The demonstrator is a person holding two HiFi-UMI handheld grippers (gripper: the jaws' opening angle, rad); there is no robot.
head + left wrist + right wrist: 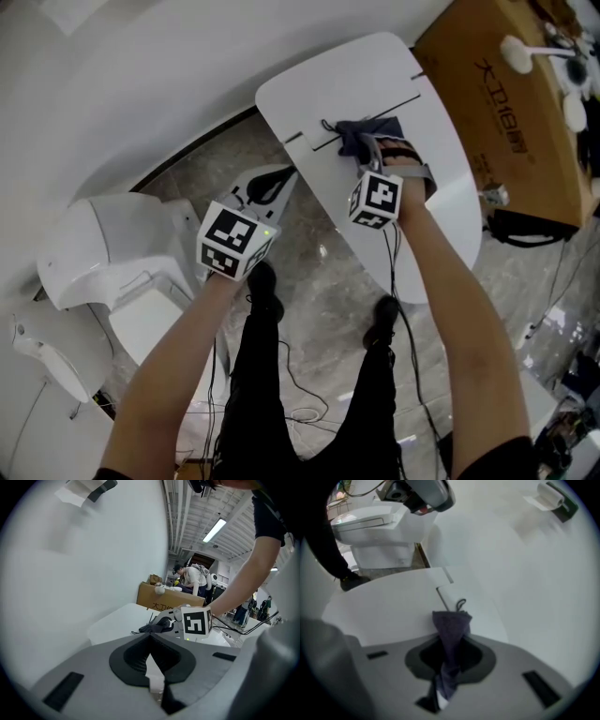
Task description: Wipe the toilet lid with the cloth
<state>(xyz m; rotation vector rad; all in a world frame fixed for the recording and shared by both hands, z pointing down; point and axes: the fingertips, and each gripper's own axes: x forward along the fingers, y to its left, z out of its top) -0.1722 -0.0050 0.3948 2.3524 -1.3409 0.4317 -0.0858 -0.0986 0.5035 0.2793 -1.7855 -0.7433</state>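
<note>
Pinching a dark purple cloth [451, 625] between its closed jaws, the right gripper [367, 157] reaches over the flat white oval toilet lid [375, 75]. The cloth's free end fans out ahead of the jaws and seems to rest on the lid near its narrow hinge slots, though the blurred right gripper view does not make the contact certain. A thin dark loop of thread curls from the cloth's far edge.

The left gripper [151, 654] is held out to the side, well apart from the lid, over the grey marble floor [319, 272]. Its jaws are closed together with nothing between them. From its own view it looks across at the right gripper and the bunched cloth on the lid.

A white ceramic toilet [103, 244] stands at the person's left against the curved white wall [141, 75]. A brown cardboard box [506, 103] with printed characters sits just beyond the lid's far side. High on the wall, in the right gripper view, a white paper roll [548, 496] hangs in a dark holder. Thin black cables [300, 375] trail across the floor by the person's black shoes.
</note>
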